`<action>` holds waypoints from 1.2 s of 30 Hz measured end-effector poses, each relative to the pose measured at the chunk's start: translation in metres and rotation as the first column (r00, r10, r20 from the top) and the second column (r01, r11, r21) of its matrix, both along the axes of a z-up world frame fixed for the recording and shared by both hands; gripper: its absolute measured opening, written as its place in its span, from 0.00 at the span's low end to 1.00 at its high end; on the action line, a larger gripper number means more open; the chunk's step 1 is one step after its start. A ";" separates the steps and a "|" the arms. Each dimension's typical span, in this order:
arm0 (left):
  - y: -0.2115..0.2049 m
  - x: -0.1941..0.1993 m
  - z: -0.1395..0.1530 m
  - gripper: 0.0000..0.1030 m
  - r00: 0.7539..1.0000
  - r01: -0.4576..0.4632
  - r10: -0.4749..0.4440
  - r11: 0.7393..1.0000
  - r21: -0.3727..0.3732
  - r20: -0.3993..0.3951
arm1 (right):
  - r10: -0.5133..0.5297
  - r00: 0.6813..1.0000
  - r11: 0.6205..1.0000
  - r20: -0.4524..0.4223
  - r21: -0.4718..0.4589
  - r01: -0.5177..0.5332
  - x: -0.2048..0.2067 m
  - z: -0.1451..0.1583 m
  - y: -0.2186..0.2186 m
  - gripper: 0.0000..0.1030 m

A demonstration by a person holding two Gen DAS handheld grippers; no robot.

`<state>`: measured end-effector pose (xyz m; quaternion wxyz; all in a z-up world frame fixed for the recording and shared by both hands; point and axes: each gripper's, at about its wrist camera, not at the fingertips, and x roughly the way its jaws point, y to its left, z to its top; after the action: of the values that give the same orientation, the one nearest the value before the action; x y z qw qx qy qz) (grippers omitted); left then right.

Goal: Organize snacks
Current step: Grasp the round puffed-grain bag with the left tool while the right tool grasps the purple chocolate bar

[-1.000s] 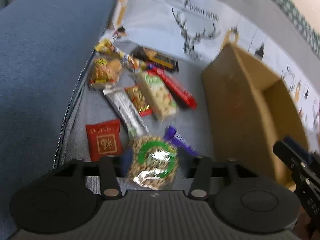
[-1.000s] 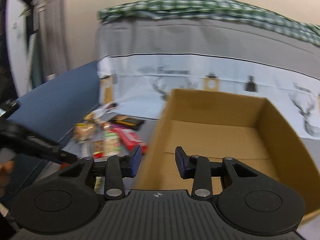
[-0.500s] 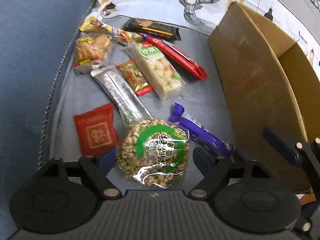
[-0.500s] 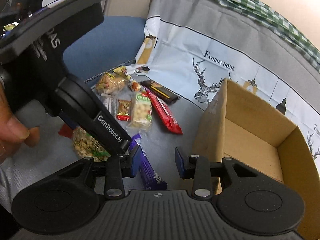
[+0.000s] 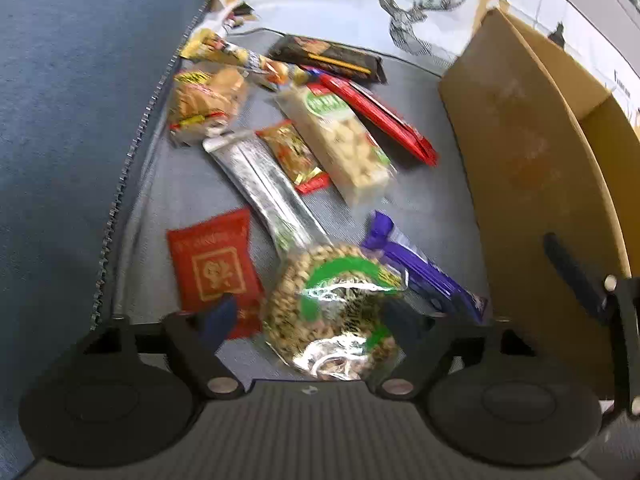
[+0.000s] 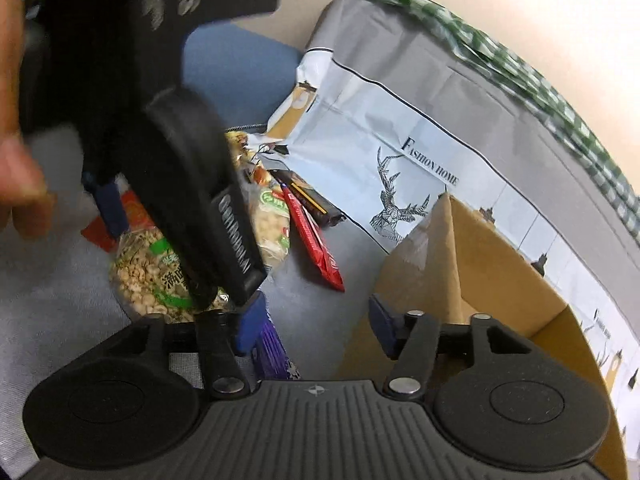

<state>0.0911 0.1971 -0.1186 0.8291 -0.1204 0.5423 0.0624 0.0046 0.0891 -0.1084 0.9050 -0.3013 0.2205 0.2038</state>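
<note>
A: Left wrist view first. What has changed?

B: The left gripper (image 5: 310, 318) has dropped closer over the round peanut-snack bag (image 5: 332, 312). Its jaws opened wide a moment ago and are now closing, with the bag between them; the right finger looks to touch the wrapper, but the left one stands clear, so no grip yet.

A: So that bag goes first?

B: I judge so, toward the cardboard box (image 5: 532, 168) on the right. The rest lie on the grey cloth: red packet (image 5: 214, 266) just left of the bag, purple bar (image 5: 420, 266) touching its right side, silver bar (image 5: 266, 186) running under its far edge.

A: Room to move?

B: Tight. The red packet sits under the left finger, and the right gripper's finger shows near the box wall.

A: Right wrist view?

B: The right gripper (image 6: 312, 326) has swung in beside the left gripper (image 6: 180, 184), which fills the left half of this view. Its jaws are opening and hold nothing, hovering over the purple bar (image 6: 270, 344). The box (image 6: 500, 264) stands open-topped just to the right, its near corner close to the right finger.
</note>
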 end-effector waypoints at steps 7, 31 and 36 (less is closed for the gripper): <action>0.012 -0.002 0.006 0.56 0.999 -0.036 0.037 0.997 -0.069 0.021 | 0.099 0.995 0.994 -0.008 -0.038 -0.099 -0.007 -0.012 0.012 0.55; -0.017 0.007 -0.011 0.84 0.997 0.062 -0.062 0.998 -0.001 -0.050 | 0.054 0.936 0.994 -0.349 0.108 -0.017 0.024 -0.022 0.003 0.15; -0.020 0.006 -0.014 0.85 0.995 0.080 -0.078 0.996 0.035 -0.061 | 0.058 0.920 0.989 -0.387 0.145 -0.001 0.022 -0.021 0.000 0.19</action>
<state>0.0969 0.1766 -0.1324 0.8165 -0.0816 0.5699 0.0434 0.0268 0.0895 -0.1295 0.8589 -0.1930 0.3766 0.2884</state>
